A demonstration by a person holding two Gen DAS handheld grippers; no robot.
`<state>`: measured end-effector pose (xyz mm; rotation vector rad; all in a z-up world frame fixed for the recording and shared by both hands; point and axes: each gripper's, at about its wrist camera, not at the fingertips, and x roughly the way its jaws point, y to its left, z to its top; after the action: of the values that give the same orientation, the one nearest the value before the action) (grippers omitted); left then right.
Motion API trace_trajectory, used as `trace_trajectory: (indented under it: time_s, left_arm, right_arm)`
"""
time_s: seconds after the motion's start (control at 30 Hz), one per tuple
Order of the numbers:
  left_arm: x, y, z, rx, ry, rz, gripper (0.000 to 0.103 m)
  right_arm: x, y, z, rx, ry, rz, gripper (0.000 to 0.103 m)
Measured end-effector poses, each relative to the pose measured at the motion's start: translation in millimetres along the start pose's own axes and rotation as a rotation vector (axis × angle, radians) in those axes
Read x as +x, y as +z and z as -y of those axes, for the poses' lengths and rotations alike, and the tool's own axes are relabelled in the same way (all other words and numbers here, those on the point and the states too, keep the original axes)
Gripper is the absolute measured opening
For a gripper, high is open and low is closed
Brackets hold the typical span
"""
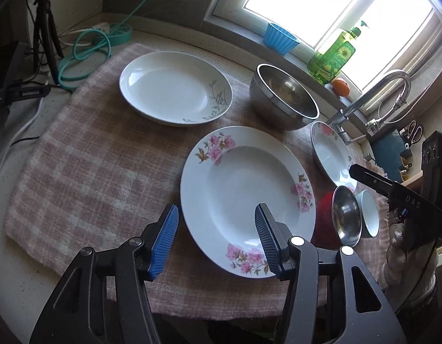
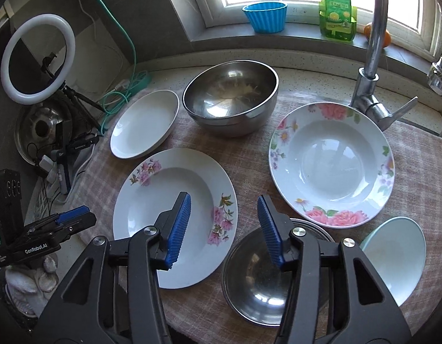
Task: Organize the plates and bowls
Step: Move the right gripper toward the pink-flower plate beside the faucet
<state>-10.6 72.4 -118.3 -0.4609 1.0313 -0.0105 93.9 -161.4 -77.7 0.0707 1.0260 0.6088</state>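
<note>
On a pink checked cloth lie a pink-flowered plate, a white plate with grey leaves, a rose-rimmed deep plate, a large steel bowl, a small steel bowl and a pale blue bowl. My left gripper is open and empty over the pink-flowered plate's near-left rim. My right gripper is open and empty above the gap between that plate and the small steel bowl.
A faucet stands at the back right. On the sill are a blue cup, a green soap bottle and an orange. A ring light on a tripod, cables and a green hose crowd the left.
</note>
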Motion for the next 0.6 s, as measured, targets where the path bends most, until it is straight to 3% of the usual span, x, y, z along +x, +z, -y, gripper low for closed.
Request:
trace_trajectory:
  time_s: [0.23, 0.3, 0.6]
  left_arm:
    - [14.5, -4.8, -15.8, -0.065, -0.022, -0.058, 0.046]
    - [17.9, -7.1, -17.0, -0.073, -0.027, -0.072, 0.040]
    - [27.3, -11.1, -26.8, -0.128, -0.052, -0.098, 0.033]
  right_arm:
    - [43.4, 21.9, 6.1, 0.006, 0.053, -0.135, 0.049]
    - [53.3, 24.8, 6.9, 0.002, 0.058, -0.165, 0.047]
    - [84.3, 36.2, 18.6, 0.026, 0.071, -0.251, 0.037]
